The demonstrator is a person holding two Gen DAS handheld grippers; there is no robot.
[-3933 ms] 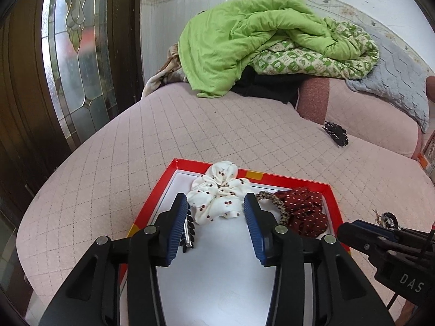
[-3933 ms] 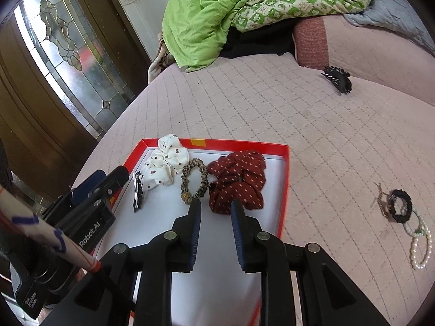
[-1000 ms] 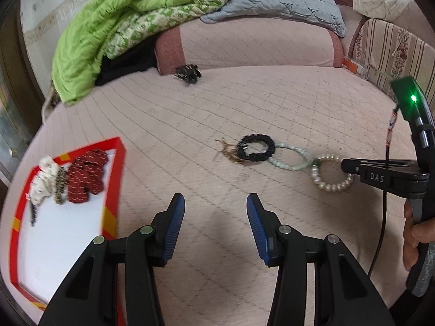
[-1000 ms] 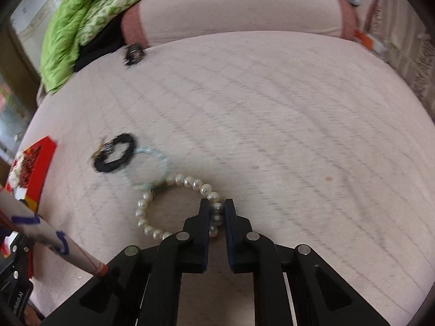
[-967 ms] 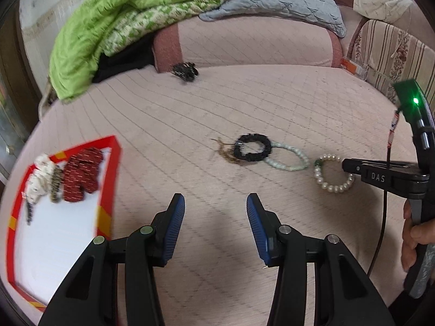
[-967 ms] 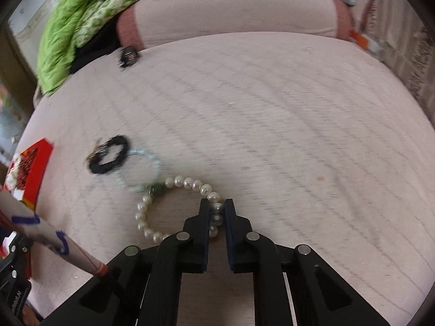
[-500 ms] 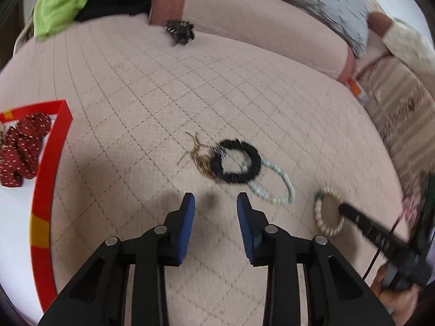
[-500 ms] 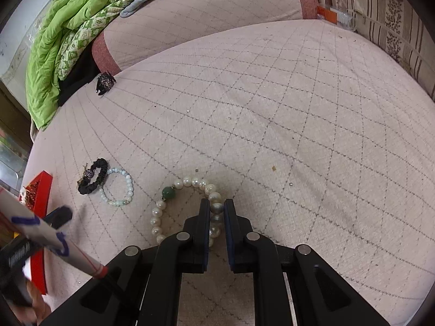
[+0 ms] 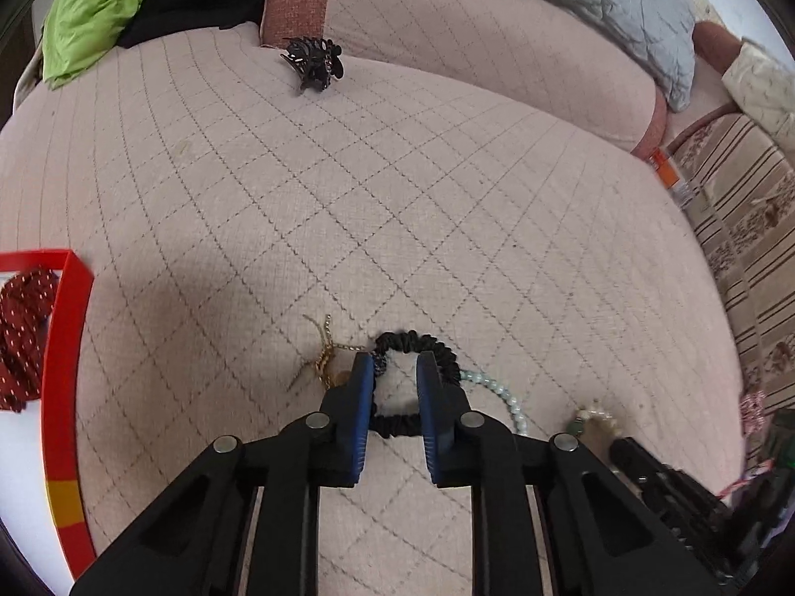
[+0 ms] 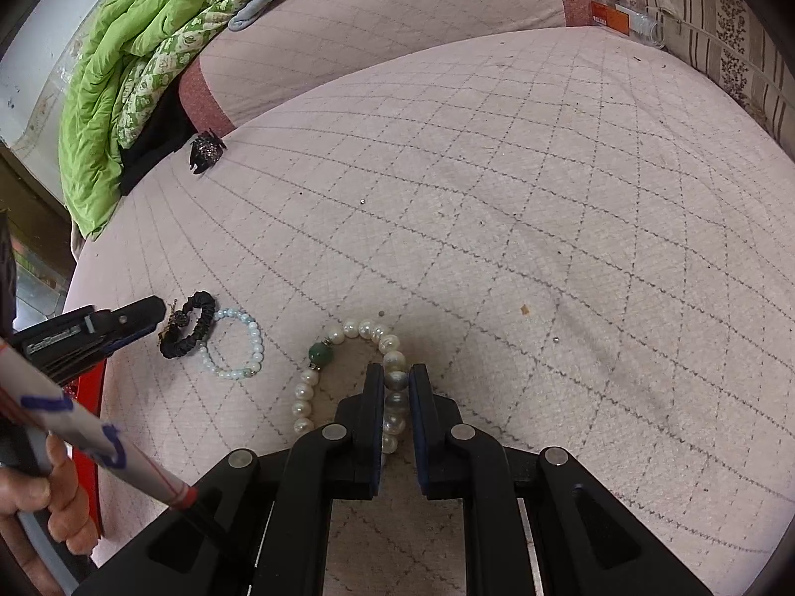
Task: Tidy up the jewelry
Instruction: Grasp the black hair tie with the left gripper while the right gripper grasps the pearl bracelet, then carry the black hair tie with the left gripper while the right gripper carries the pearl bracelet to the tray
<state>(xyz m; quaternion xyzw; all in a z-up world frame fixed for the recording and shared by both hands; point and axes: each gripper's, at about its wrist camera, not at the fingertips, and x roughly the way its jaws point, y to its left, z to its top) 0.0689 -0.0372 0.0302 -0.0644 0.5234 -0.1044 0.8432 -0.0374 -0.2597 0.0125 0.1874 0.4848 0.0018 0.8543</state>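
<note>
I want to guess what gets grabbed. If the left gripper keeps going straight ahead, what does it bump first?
Probably the black hair tie. The left gripper already has its fingers over that loop, with the gold chain just beside it.

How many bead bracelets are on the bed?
2. The pearl bracelet sits pinched in the right gripper. The pale blue bracelet lies left of it, touching the black scrunchie.

The left gripper (image 9: 395,372) is lowered close to the bed, its blue-padded fingers (image 9: 361,397) parted with a clear gap between them. The right gripper (image 10: 396,387) is also low, its fingers (image 10: 373,407) pinched nearly together. A bare hand (image 10: 47,491) grips the left handle.
</note>
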